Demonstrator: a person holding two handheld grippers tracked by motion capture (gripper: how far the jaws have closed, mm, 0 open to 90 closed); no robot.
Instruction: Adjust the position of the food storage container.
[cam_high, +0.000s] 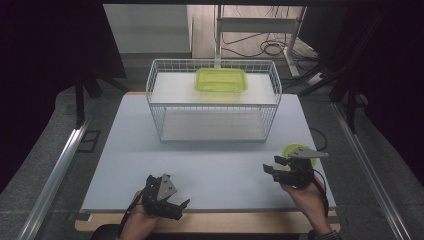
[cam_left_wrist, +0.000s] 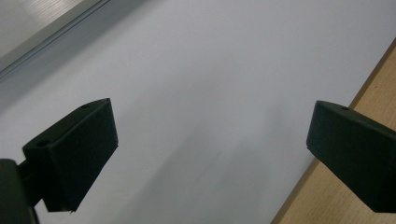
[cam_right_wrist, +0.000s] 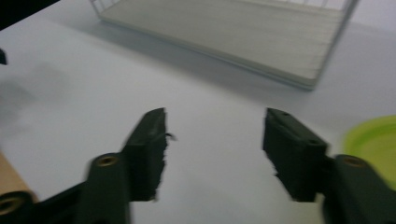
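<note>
- The right tool (cam_high: 272, 165) hovers over the bench's (cam_high: 210, 165) right edge, towards the near right corner, with its jaws part-way apart and nothing between them; in the right gripper view (cam_right_wrist: 215, 140) there is bare bench surface in the gap.
- The lid (cam_high: 295, 150), a round green disc, lies flat on the bench at the right edge, just beyond and to the right of the right tool, partly hidden under that tool's grey plate. In the right gripper view it (cam_right_wrist: 373, 140) sits just outside the right-hand jaw, so the jaws do not straddle it.
- Being round, the lid offers no long axis; by my reading, the tool must shift towards the right edge to bring the rim between the jaws.
- The right hand is far nearer the lid; the left tool (cam_high: 175, 197) rests near the front edge, left of centre, jaws wide apart (cam_left_wrist: 210, 140) over empty bench.
- The matching green tub (cam_high: 221, 80) sits on the top shelf of the wire rack (cam_high: 160, 107) at the far edge, well apart from the lid and straight ahead of centre.
</note>
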